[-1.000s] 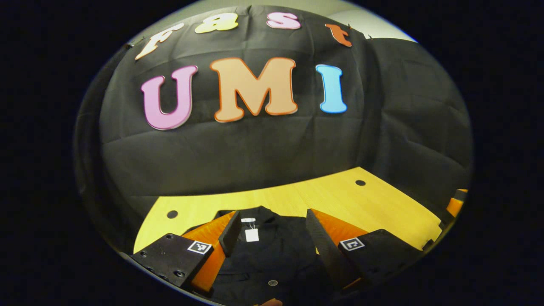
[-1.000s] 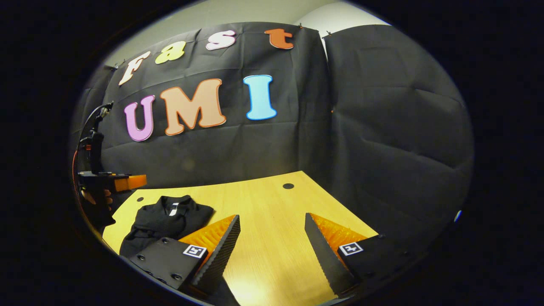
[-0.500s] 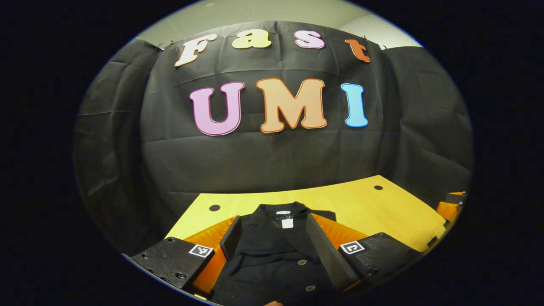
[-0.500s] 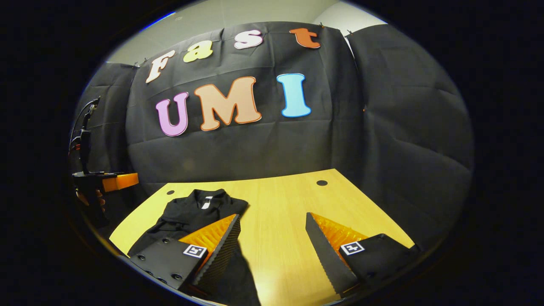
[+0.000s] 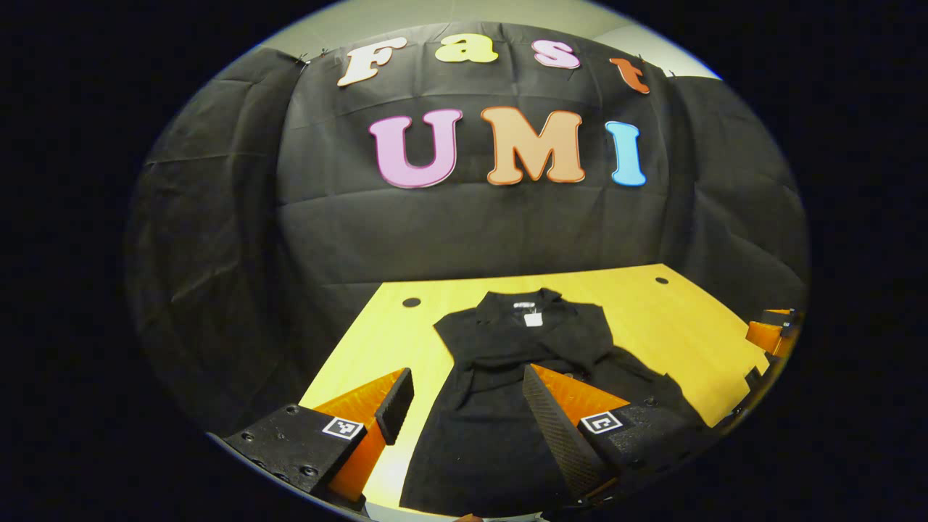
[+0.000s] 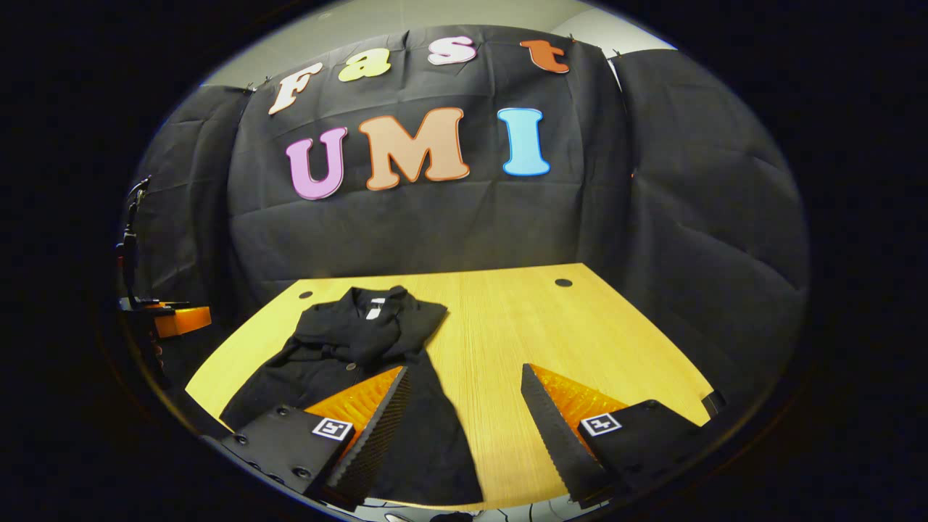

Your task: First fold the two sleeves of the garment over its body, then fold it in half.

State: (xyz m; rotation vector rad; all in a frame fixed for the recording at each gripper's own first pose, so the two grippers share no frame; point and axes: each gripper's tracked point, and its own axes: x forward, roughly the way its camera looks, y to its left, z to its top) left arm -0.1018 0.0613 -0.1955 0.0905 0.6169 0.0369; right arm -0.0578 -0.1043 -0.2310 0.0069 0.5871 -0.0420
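Two grippers held wide above a black garment (image 5: 507,377) on the wooden table (image 6: 551,341).
Left gripper (image 5: 464,406) and right gripper (image 6: 464,413) grip nothing (garment's collar at 12 o'clock).

A black buttoned garment (image 5: 507,377) lies flat on the wooden bench (image 5: 652,319), collar at the far end toward the booth wall, hem at the near edge. A small white tag (image 5: 533,319) shows inside the collar. Both sleeves appear folded across its chest, leaving a narrow top and a wider skirt below.
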